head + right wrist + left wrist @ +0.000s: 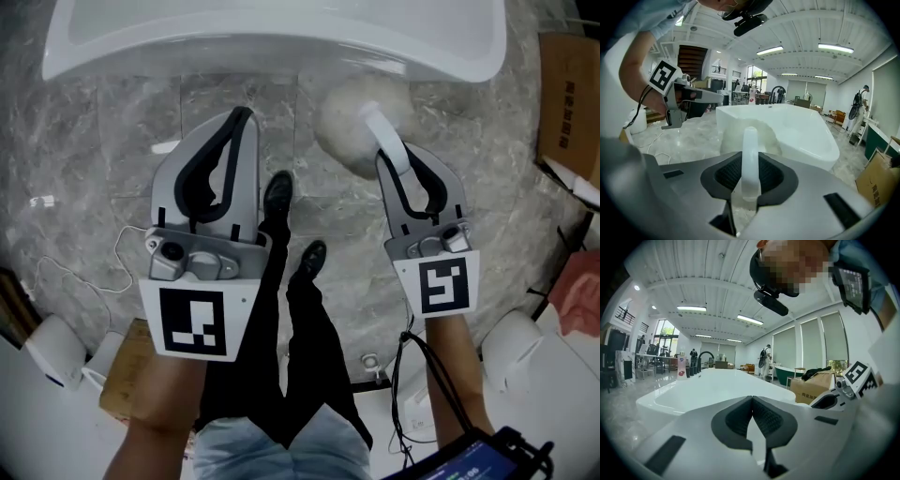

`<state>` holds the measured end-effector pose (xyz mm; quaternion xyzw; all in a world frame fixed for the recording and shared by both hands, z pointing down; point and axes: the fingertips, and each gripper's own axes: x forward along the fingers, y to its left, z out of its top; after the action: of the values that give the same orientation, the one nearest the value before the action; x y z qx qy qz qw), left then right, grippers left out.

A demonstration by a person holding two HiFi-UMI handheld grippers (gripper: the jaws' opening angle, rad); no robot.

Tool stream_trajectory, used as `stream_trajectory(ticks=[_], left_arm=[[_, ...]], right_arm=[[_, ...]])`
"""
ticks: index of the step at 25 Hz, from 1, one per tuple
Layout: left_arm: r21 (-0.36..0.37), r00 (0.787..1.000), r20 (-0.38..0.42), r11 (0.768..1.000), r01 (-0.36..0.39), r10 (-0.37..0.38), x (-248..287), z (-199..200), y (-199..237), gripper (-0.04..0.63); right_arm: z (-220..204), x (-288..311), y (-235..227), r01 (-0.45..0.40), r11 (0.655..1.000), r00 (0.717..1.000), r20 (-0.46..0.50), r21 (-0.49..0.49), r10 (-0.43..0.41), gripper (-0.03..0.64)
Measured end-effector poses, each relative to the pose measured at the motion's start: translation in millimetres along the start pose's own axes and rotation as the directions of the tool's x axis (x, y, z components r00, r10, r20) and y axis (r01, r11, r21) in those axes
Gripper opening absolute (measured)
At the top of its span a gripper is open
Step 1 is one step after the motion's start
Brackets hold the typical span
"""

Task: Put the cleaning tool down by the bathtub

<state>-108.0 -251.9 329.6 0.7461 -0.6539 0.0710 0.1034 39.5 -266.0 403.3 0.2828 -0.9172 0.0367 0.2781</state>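
Two hand-held grippers hang over the marble floor [103,141] in the head view. The left hand-held gripper [242,117] has its jaws pressed together on nothing. The right hand-held gripper [405,167] clasps the white handle of the cleaning tool [354,127], whose fluffy pale head sits just in front of the bathtub [281,47]. Whether that head touches the floor I cannot tell. In the left gripper view the two dark pads meet at their tips with nothing between them, and the tub's white rim stretches ahead. In the right gripper view the handle [750,154] stands upright between the pads, which press on it from both sides. The head lies beyond it, close beside the tub's outer wall. The step in hand looks like the lowering of the tool to its spot beside the tub. The next move likely calls for easing the head onto the floor, then spreading the jaws and drawing back straight, so the handle is not dragged or tipped.
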Motion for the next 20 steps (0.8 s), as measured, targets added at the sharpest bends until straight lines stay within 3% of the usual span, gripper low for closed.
stream_trajectory(ticks=[5, 11, 20], left_arm=[[0.006, 1.000, 0.001, 1.000, 0.001, -0.001, 3, -16, -5, 0.018], [-0.002, 1.000, -0.021, 1.000, 0.000, 0.000, 26, -81, 21, 0.017], [0.005, 1.000, -0.022, 1.000, 0.011, -0.011, 34, -122, 36, 0.017]], right_arm=[[-21, 6, 1, -0.023, 0.999, 1.000, -0.009, -0.035, 0.023, 0.097], [-75, 63, 15, -0.085, 0.994, 0.995, -0.052, -0.074, 0.082, 0.097], [-116, 102, 29, -0.144, 0.980, 0.987, -0.087, -0.134, 0.133, 0.097]])
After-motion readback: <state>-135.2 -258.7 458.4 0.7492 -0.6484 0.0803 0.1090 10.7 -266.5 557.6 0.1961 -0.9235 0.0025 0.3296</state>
